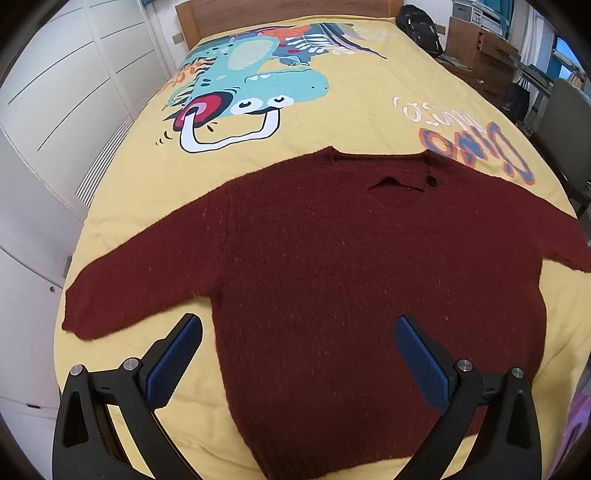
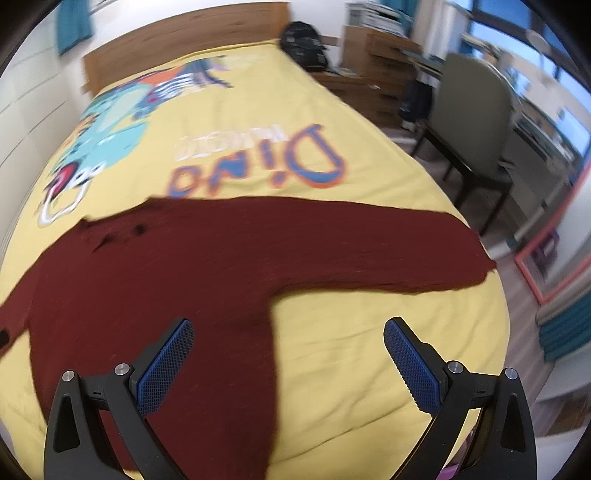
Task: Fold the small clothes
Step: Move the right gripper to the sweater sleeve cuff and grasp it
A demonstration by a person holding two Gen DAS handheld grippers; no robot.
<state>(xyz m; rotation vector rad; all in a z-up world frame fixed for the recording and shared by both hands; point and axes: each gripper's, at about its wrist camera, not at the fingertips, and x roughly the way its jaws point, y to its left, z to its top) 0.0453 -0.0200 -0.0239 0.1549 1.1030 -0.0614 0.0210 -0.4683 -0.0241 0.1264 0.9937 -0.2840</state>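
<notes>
A dark red knitted sweater (image 1: 351,266) lies flat and face up on a yellow bedspread (image 1: 351,110) printed with a turquoise cartoon dinosaur (image 1: 258,81), both sleeves spread wide, neckline toward the wooden headboard (image 1: 288,11) at 12 o'clock. At 9 o'clock in our left wrist view, the left sleeve (image 1: 140,284) ends close to the bed's edge, beside white panelled cupboard doors (image 1: 55,110). Our left gripper (image 1: 297,339) hovers with its blue-padded fingers (image 1: 173,362) spread wide over the sweater's lower body, holding nothing. Across in the blurred right wrist view, our right gripper (image 2: 288,343) is likewise wide open and empty, its left pad over the sweater's side, its right pad over bare bedspread. The right sleeve (image 2: 388,247) stretches toward 3 o'clock, reaching the mattress edge. Past it stands a grey upholstered chair (image 2: 476,122).
</notes>
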